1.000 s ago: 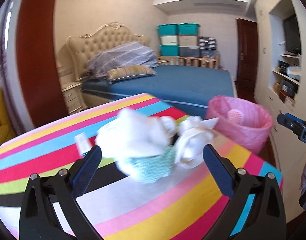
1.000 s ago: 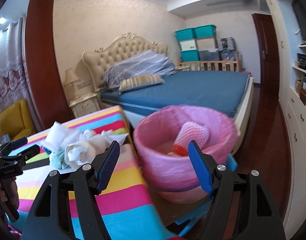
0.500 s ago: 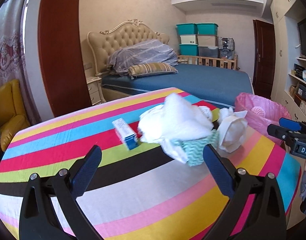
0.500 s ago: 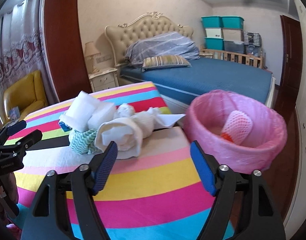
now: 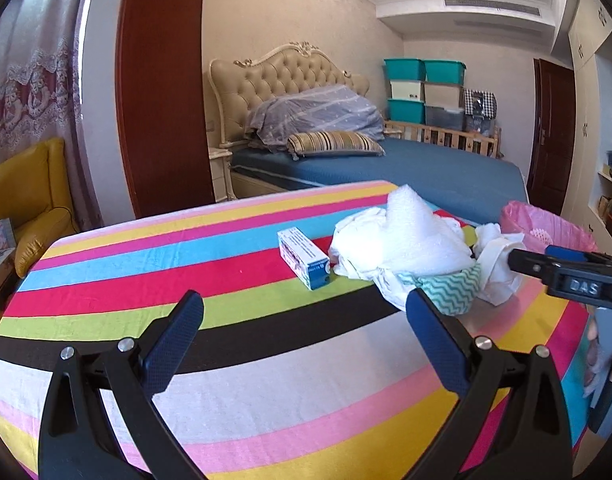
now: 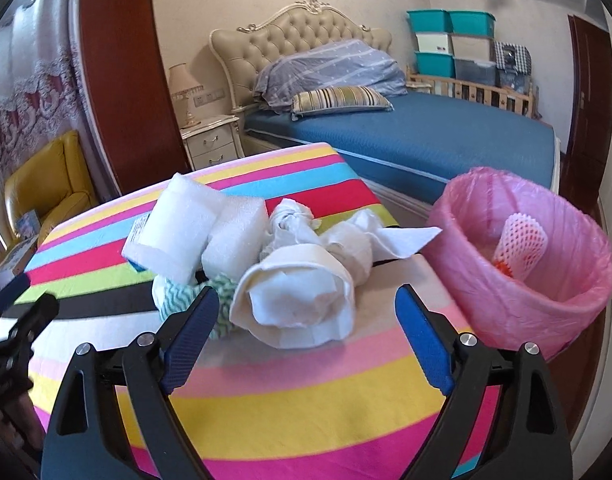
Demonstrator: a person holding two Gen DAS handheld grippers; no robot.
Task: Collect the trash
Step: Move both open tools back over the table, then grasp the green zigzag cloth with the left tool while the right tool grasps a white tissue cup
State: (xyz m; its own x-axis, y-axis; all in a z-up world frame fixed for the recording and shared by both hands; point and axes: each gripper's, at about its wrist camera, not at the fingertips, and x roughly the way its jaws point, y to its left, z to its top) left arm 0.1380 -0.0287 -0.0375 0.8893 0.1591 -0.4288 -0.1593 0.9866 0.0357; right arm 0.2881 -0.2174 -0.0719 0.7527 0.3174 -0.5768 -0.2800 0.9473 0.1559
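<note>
A heap of trash lies on the striped table (image 5: 234,364): white foam sheets (image 5: 409,236), a green-and-white zigzag cloth (image 5: 451,290), crumpled white paper (image 5: 499,268) and a small blue-and-white box (image 5: 304,258). My left gripper (image 5: 304,306) is open and empty, well short of the heap. In the right wrist view the crumpled paper wad (image 6: 302,300) sits just ahead of my open, empty right gripper (image 6: 307,302), with the foam (image 6: 186,228) and the cloth (image 6: 216,292) to its left. A pink-lined bin (image 6: 521,264) at the right holds a foam fruit net (image 6: 521,240).
The bin (image 5: 545,230) stands just past the table's right edge. A bed (image 6: 425,136) with pillows lies beyond the table, a nightstand (image 6: 212,144) and a yellow armchair (image 5: 26,196) stand at the left. The right gripper's body (image 5: 569,276) shows at the left view's right edge.
My left gripper has pulled back and away from the heap, so the box has come into view. My right gripper has swung left from the bin toward the paper wad.
</note>
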